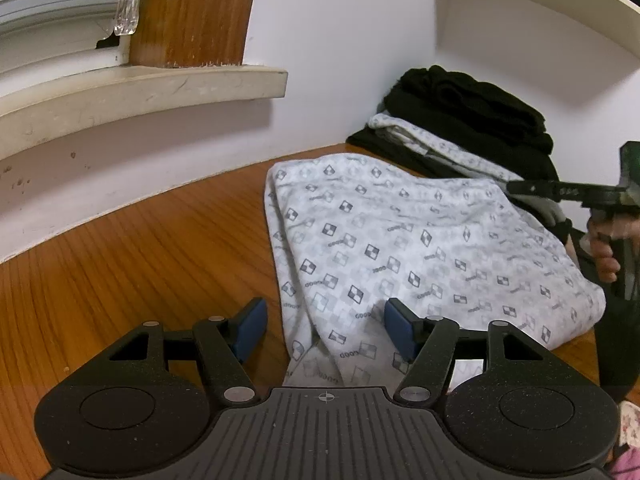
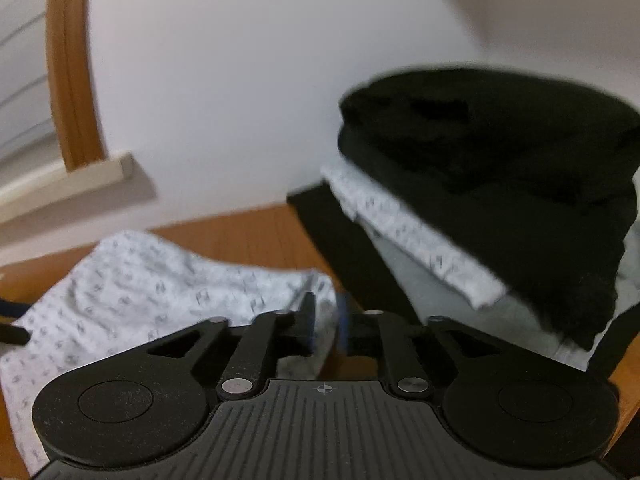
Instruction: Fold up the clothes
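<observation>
Patterned white garment (image 1: 420,248) lies bunched on the wooden bench (image 1: 140,264), near its back edge by the white wall (image 1: 340,60). Left gripper (image 1: 326,330) hangs low over the garment's near end, jaws wide apart — the right blue pad (image 1: 400,332) sits over the cloth, the left pad (image 1: 252,328) over bare wood beside it; cloth lies between them but nothing is pinched. Right gripper (image 2: 325,326) is at the garment's right side, jaws narrow with only a small gap between the pads; the view is blurred, white cloth shows at the left pad (image 2: 308,320), but whether it is actually clamped I cannot tell. In the left wrist view the right gripper (image 1: 516,188) reaches in from the right edge, a person's hand (image 1: 606,248) on its handle. In the back right corner of the bench a stack of folded clothes (image 2: 480,184) — black items on top, a patterned white one sandwiched lower, another black one at the bottom. A cream window sill (image 1: 160,88) juts from the wall at left, above the bench.
</observation>
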A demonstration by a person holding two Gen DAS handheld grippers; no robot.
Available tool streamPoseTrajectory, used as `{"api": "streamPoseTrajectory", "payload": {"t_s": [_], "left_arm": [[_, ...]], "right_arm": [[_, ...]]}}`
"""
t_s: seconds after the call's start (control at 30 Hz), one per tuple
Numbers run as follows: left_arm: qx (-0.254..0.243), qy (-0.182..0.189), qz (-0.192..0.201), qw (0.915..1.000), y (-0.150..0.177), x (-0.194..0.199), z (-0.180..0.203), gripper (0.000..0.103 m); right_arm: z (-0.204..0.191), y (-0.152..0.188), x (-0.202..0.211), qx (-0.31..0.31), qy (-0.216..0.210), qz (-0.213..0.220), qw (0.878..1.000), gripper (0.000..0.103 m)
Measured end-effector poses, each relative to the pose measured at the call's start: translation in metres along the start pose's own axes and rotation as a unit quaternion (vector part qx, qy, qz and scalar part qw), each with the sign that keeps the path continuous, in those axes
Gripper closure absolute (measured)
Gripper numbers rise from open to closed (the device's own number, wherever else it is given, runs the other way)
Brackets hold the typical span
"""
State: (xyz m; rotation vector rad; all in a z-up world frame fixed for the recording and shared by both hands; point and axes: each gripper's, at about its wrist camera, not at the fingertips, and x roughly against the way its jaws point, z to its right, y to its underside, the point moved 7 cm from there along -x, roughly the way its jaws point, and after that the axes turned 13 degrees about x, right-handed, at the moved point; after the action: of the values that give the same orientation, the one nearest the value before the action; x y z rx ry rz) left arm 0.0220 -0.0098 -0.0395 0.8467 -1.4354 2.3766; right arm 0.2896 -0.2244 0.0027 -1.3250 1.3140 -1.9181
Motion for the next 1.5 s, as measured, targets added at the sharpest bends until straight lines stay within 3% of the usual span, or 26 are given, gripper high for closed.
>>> {"api": "streamPoseTrajectory", "payload": {"t_s": [0.13, 0.2, 0.23, 0.4, 0.5, 0.63, 0.7, 0.8, 0.87, 0.97, 1.1, 1.5], "left_arm": [[-0.005, -0.003, 0.001, 1.0, 0.001, 0.0, 0.001, 0.034], [-0.002, -0.002, 0.002, 1.0, 0.001, 0.0, 0.001, 0.034], [-0.001, -0.001, 0.002, 1.0, 0.001, 0.0, 0.001, 0.034], [0.003, 0.003, 0.002, 1.0, 0.0, 0.0, -0.001, 0.033], [0.005, 0.003, 0.002, 1.0, -0.001, 0.0, -0.002, 0.033], [0.0, -0.001, 0.002, 1.0, 0.0, -0.001, -0.001, 0.032], [-0.001, -0.001, 0.002, 1.0, 0.0, -0.001, -0.001, 0.032], [0.0, 0.0, 0.002, 1.0, 0.0, -0.001, -0.002, 0.032], [0.001, 0.0, 0.002, 1.0, 0.0, -0.001, -0.002, 0.031], [0.001, 0.0, 0.002, 1.0, 0.0, -0.002, -0.002, 0.03], [0.001, 0.0, 0.002, 1.0, -0.001, -0.002, -0.003, 0.029], [0.018, 0.016, 0.009, 0.9997, -0.008, 0.003, -0.015, 0.026]], "right_arm": [[-0.022, 0.0, 0.017, -0.014, -0.074, 0.009, 0.997, 0.081], [-0.037, 0.005, 0.025, -0.022, -0.114, 0.002, 0.993, 0.071], [-0.044, 0.01, 0.026, -0.026, -0.126, -0.012, 0.992, 0.06], [-0.063, 0.025, 0.019, -0.013, -0.132, -0.037, 0.99, 0.058], [-0.064, 0.033, 0.023, 0.014, -0.127, -0.041, 0.991, 0.072], [-0.045, 0.045, 0.037, 0.055, -0.077, -0.057, 0.994, 0.102], [-0.033, 0.045, 0.048, 0.042, -0.073, -0.047, 0.995, 0.101], [-0.031, 0.037, 0.062, 0.019, -0.077, -0.016, 0.997, 0.092], [-0.046, 0.03, 0.066, 0.018, -0.106, 0.001, 0.994, 0.076], [-0.082, 0.027, 0.064, 0.053, -0.147, 0.01, 0.988, 0.063], [-0.108, 0.036, 0.058, 0.1, -0.152, -0.003, 0.983, 0.061], [-0.082, 0.057, 0.075, 0.125, -0.146, -0.03, 0.981, 0.061]]}}
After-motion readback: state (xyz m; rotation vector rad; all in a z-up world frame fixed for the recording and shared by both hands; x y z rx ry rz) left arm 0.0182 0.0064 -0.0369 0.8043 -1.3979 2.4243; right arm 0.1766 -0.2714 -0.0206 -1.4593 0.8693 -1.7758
